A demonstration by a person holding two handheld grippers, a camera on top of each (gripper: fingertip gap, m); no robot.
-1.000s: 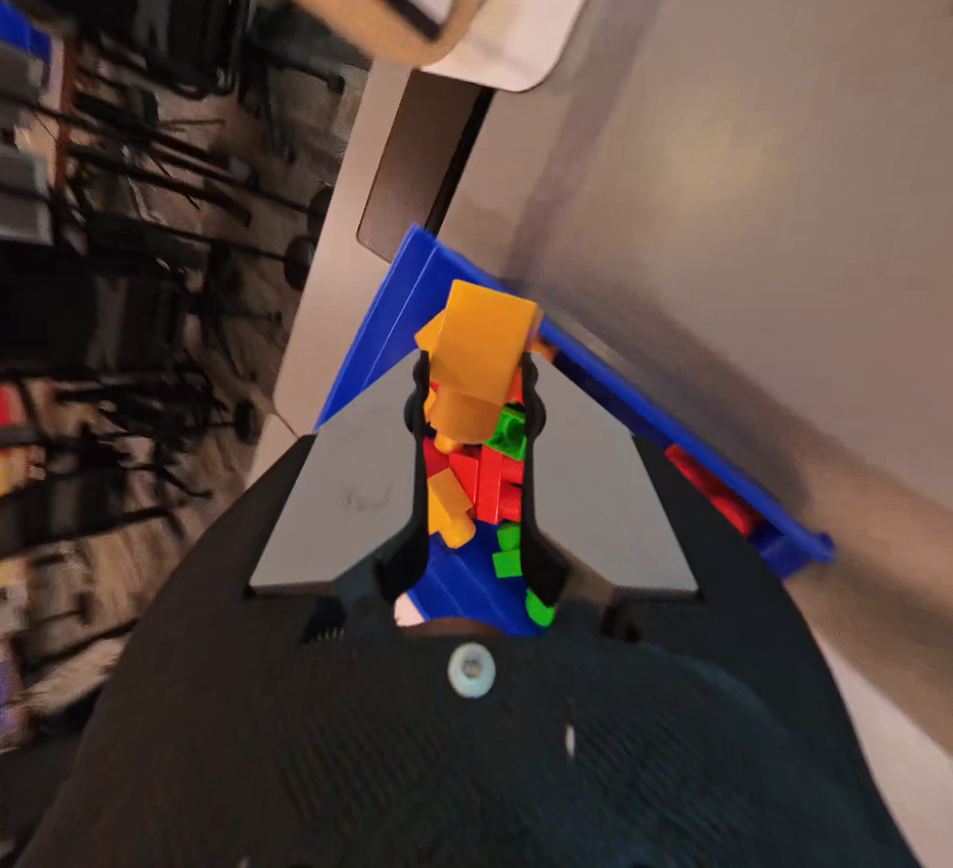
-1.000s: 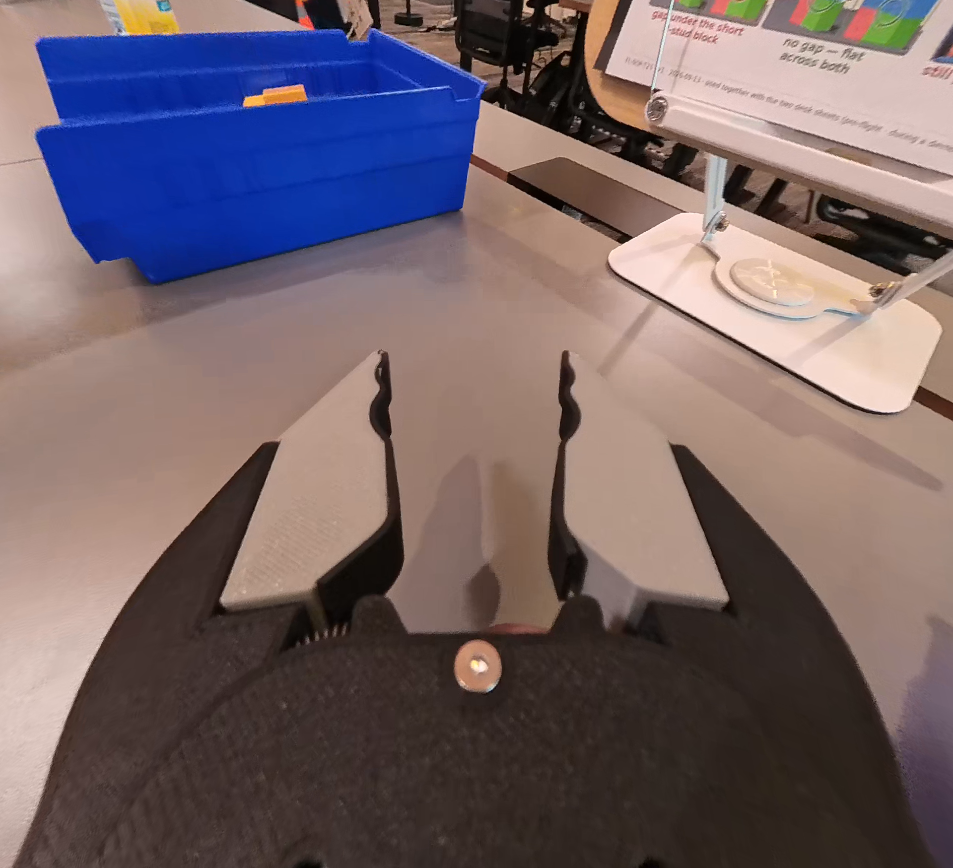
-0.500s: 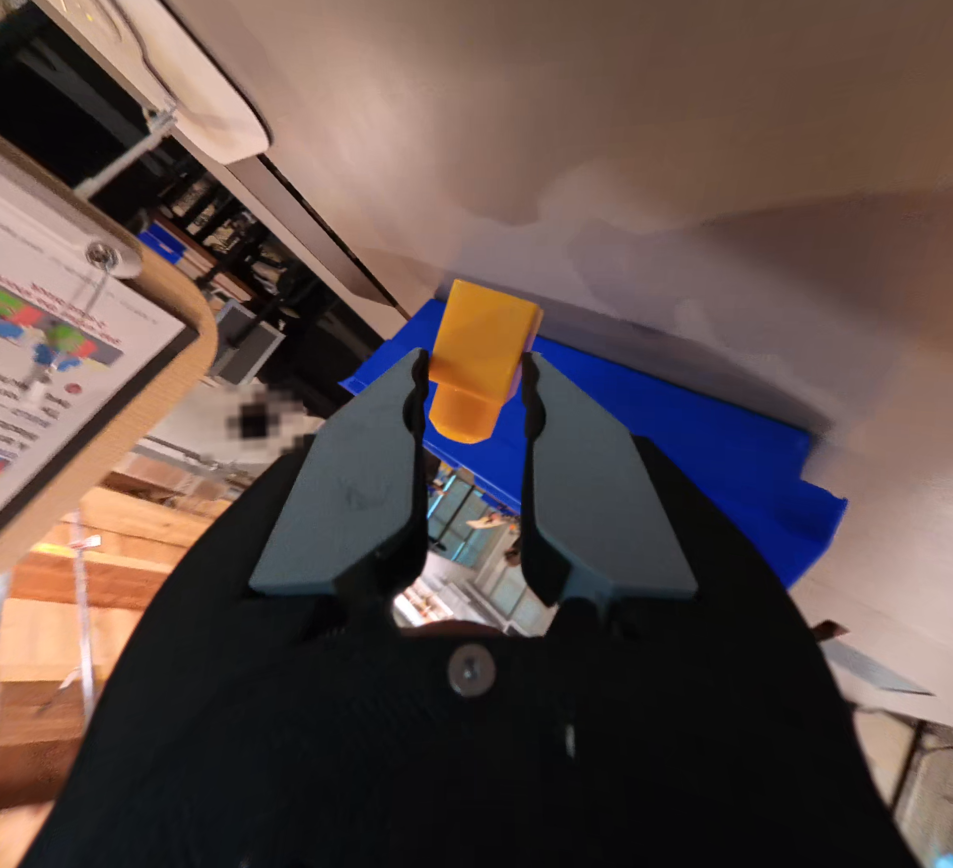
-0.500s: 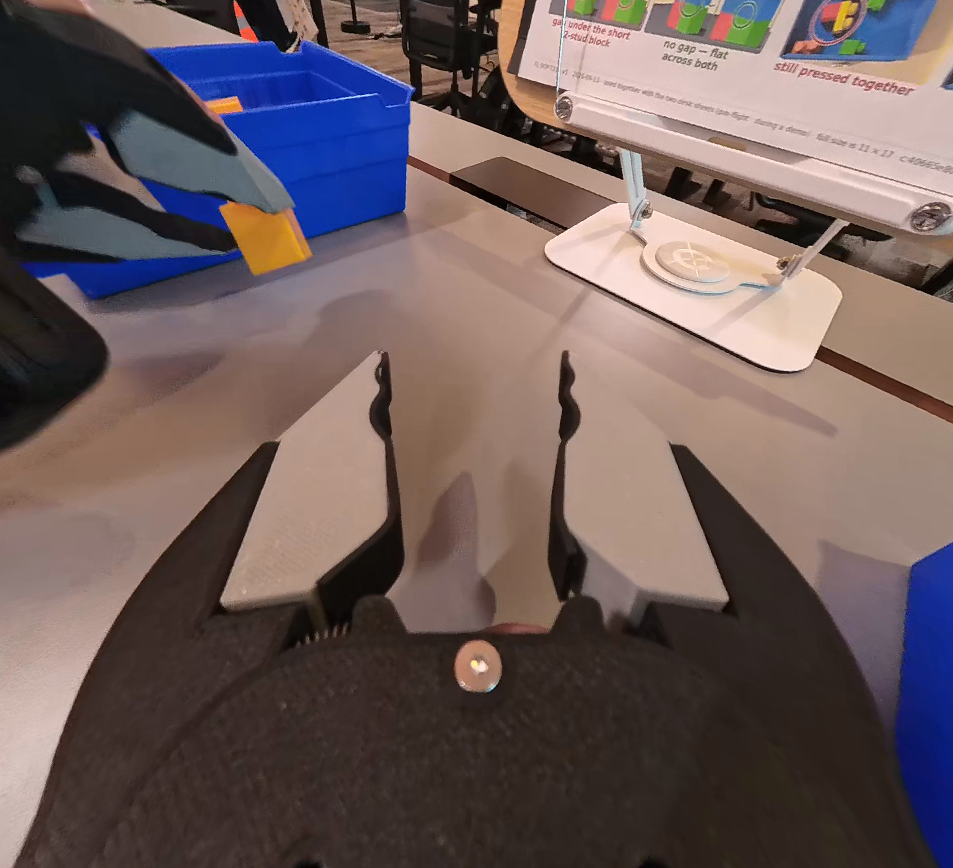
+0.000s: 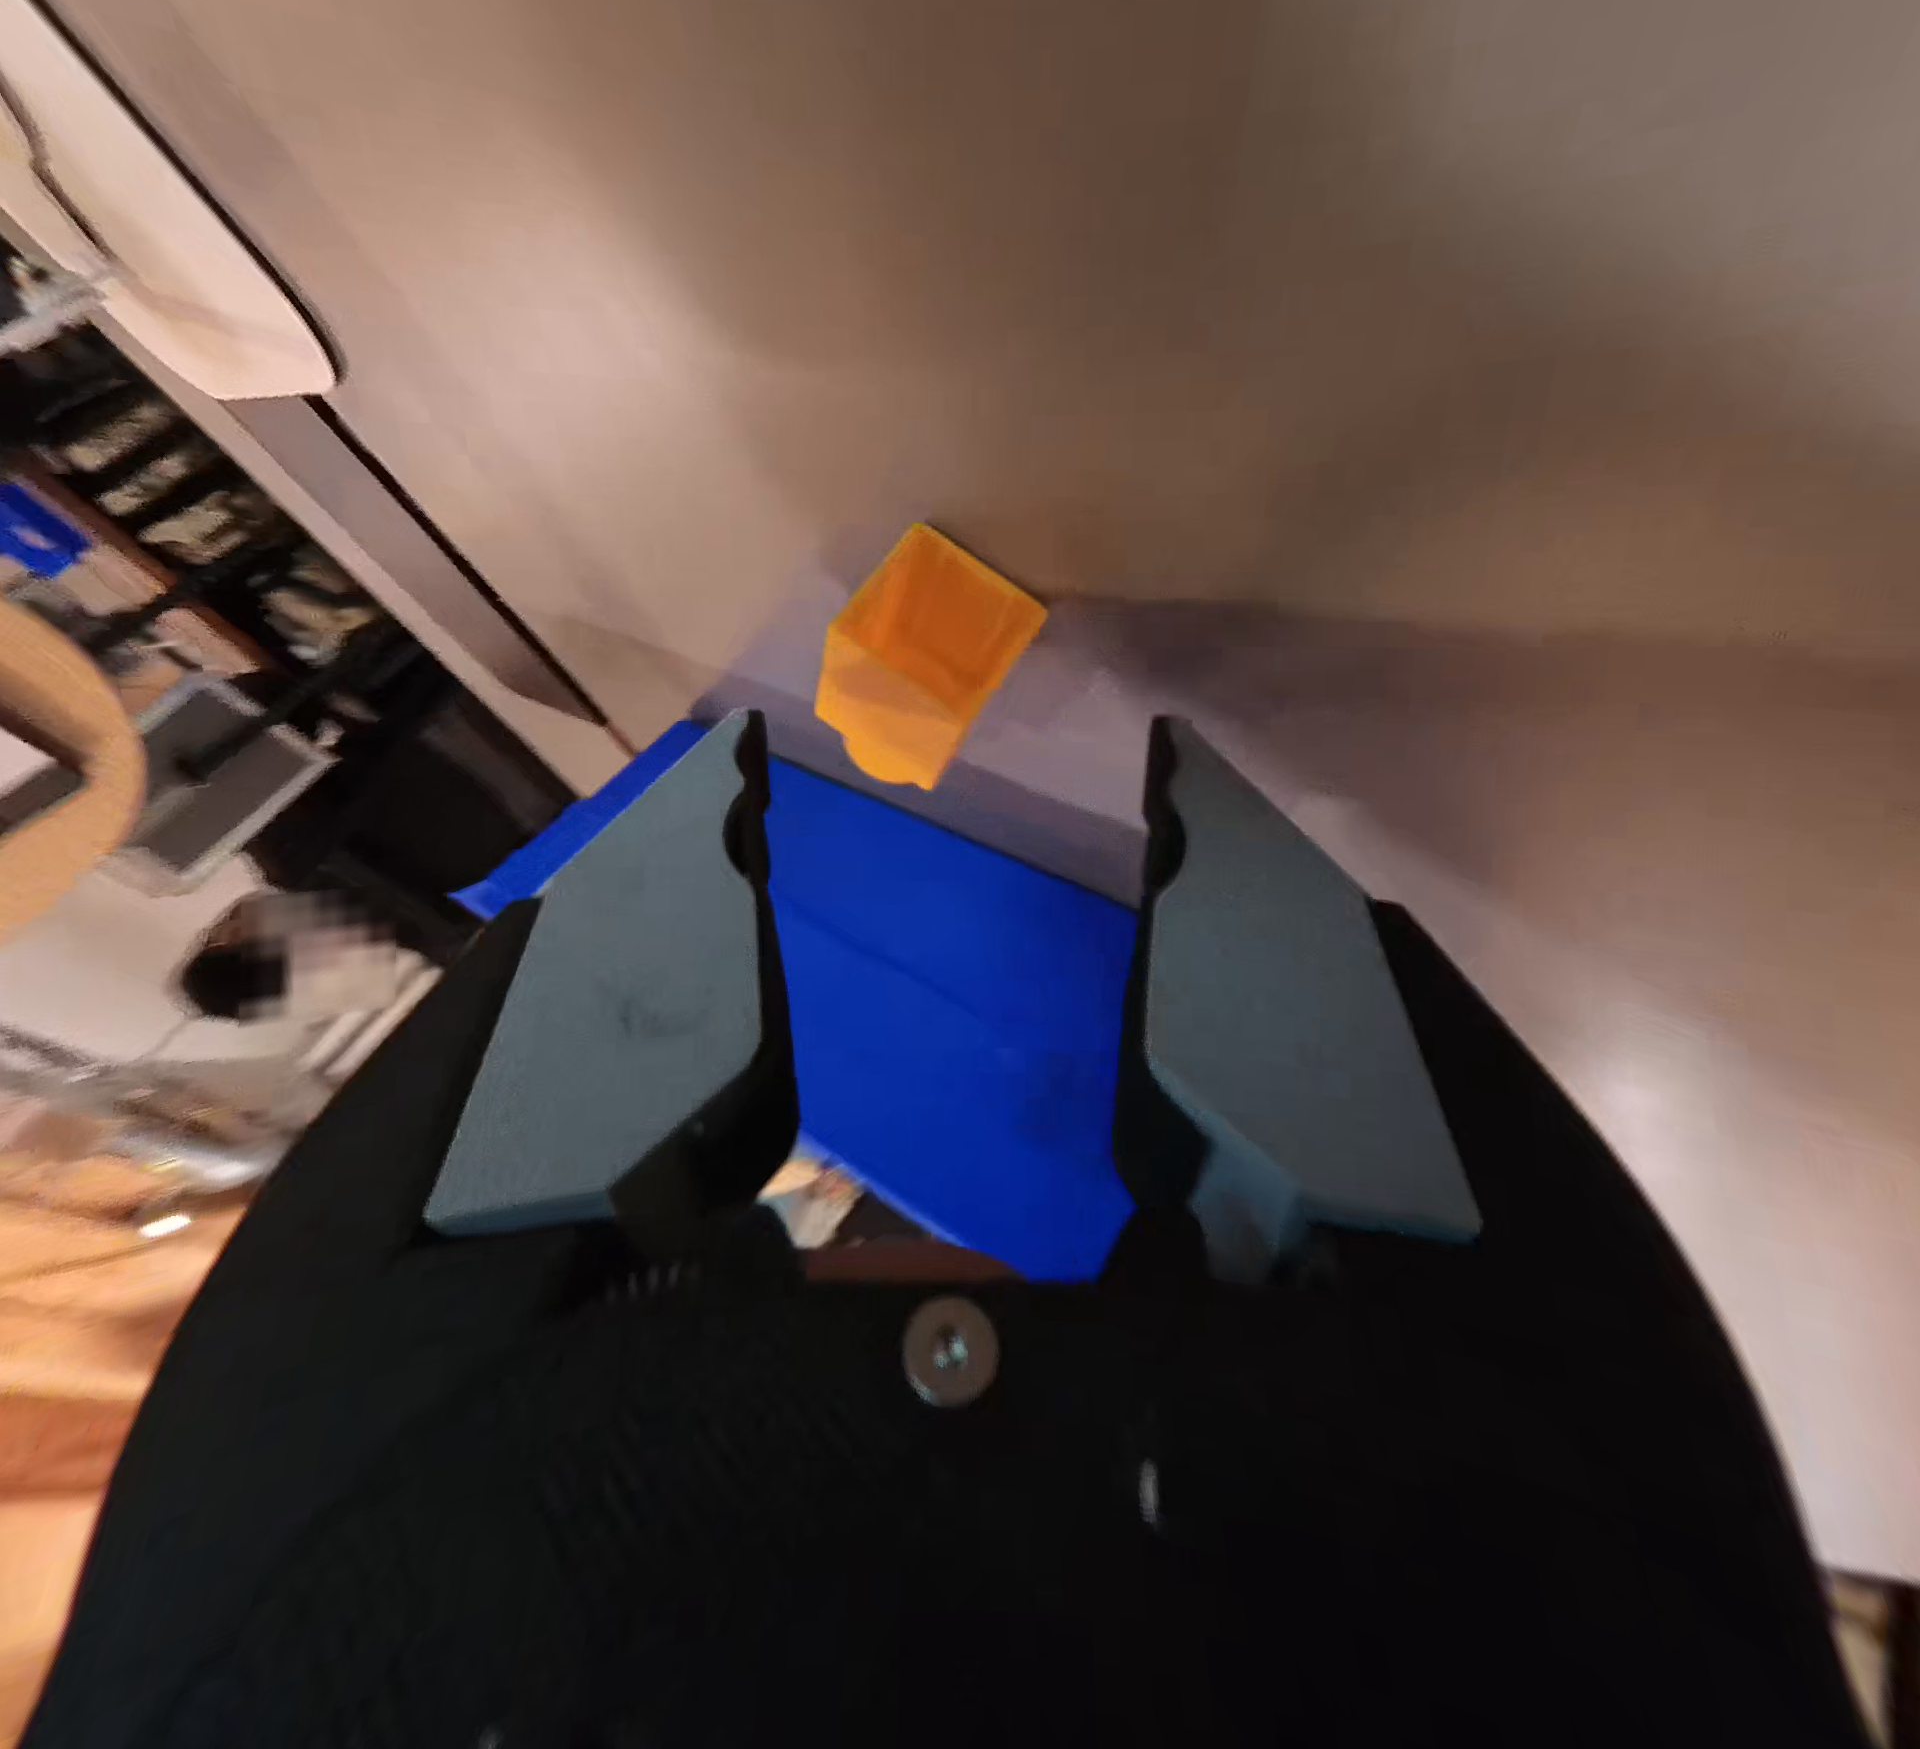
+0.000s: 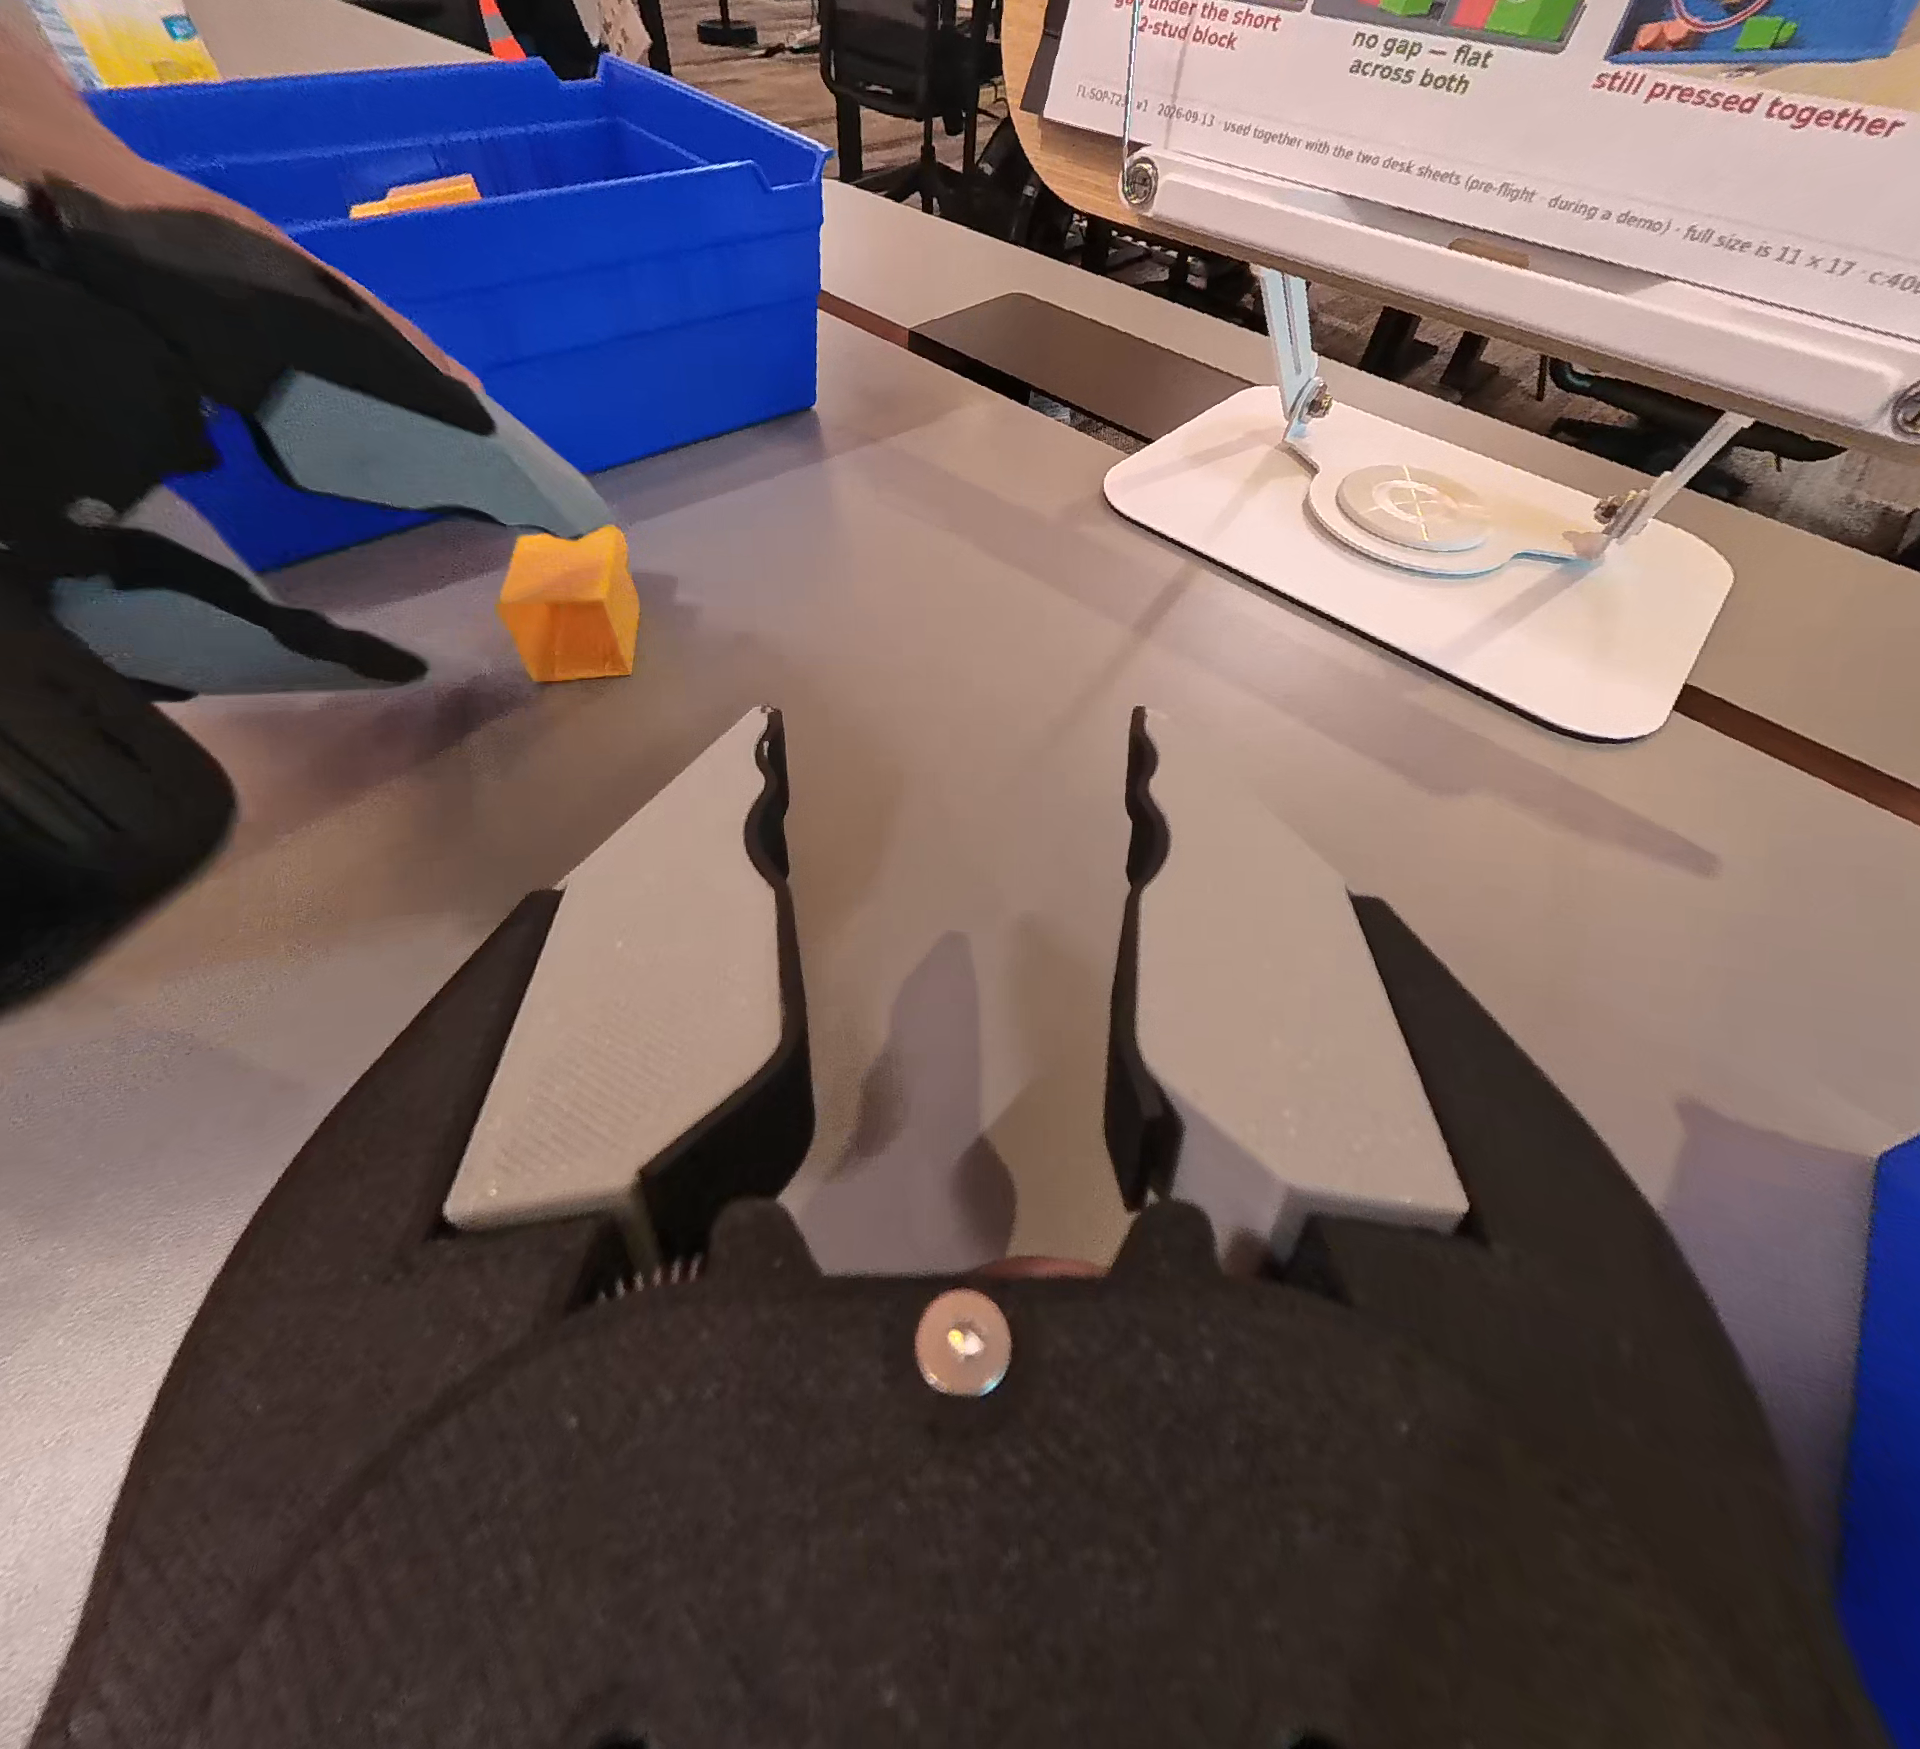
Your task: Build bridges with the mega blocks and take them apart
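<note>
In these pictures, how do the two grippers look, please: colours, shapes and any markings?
Both match. The left gripper and the right gripper each have a wide, rounded black body with a textured surface and a silver screw at the centre. The jaws are flat grey wedges with black, wavy inner edges. No cables or sleeves can be seen.

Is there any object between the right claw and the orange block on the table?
Nothing visible stands in the way. The orange block lies on the grey table, ahead and to the left of the open right claw, with bare tabletop between them. The open left claw is right beside the block, on its left.
</note>
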